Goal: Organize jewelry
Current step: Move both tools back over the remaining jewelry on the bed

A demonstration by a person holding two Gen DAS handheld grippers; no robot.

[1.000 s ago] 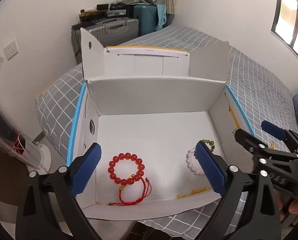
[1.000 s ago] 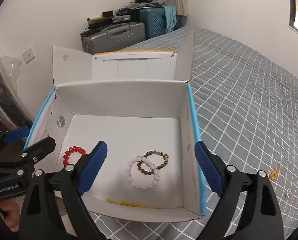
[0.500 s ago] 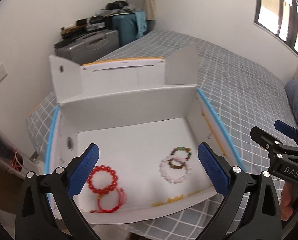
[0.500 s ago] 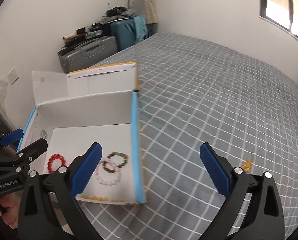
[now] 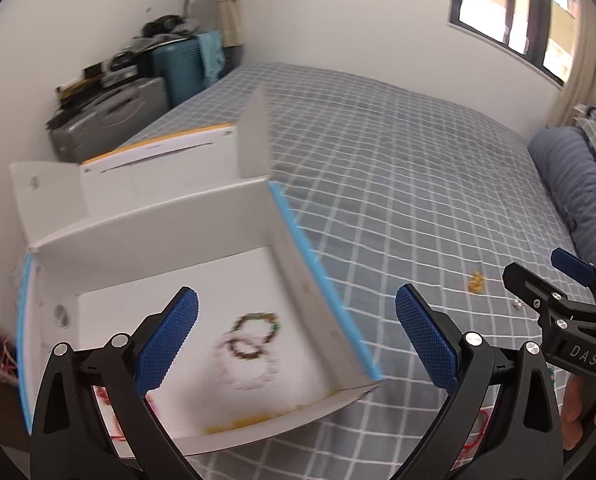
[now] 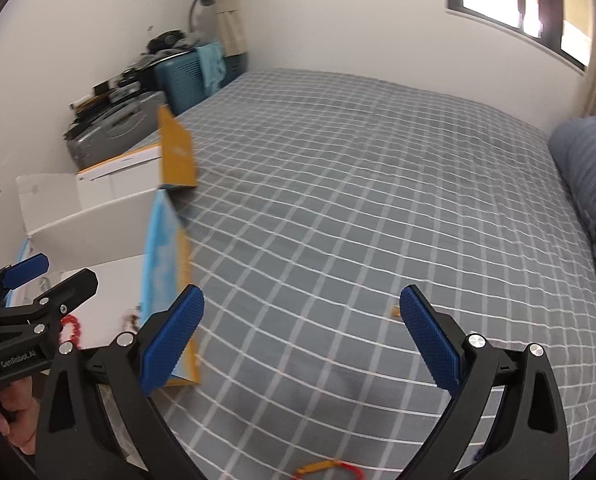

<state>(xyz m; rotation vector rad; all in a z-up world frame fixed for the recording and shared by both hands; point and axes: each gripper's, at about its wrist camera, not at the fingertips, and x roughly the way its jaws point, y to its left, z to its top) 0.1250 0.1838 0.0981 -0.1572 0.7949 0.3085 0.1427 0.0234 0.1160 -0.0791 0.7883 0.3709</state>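
A white box with blue edges (image 5: 322, 280) lies on the bed, at the left in both views. In it lie a white bead bracelet (image 5: 245, 364), a brown bead bracelet (image 5: 253, 332) and a red bracelet (image 6: 71, 326), with yellow beads (image 5: 237, 424) along its front wall. A small gold piece (image 5: 476, 281) and a tiny silver item (image 5: 518, 303) lie loose on the checked blanket. A red cord (image 6: 346, 468) lies at the near edge. My left gripper (image 5: 295, 300) hangs open over the box's right wall. My right gripper (image 6: 302, 300) stands open and empty over the blanket, left of the gold piece (image 6: 395, 312).
Grey and teal suitcases (image 5: 137, 100) with clutter and a lamp stand against the far wall. A striped pillow (image 5: 578, 184) lies at the right under a window (image 5: 510, 8). The grey checked blanket (image 6: 378, 200) stretches wide to the right of the box.
Both views have swung to the right, off the box and over the blanket; the box now sits at the left. The gold piece has come into view. Both grippers stay open.
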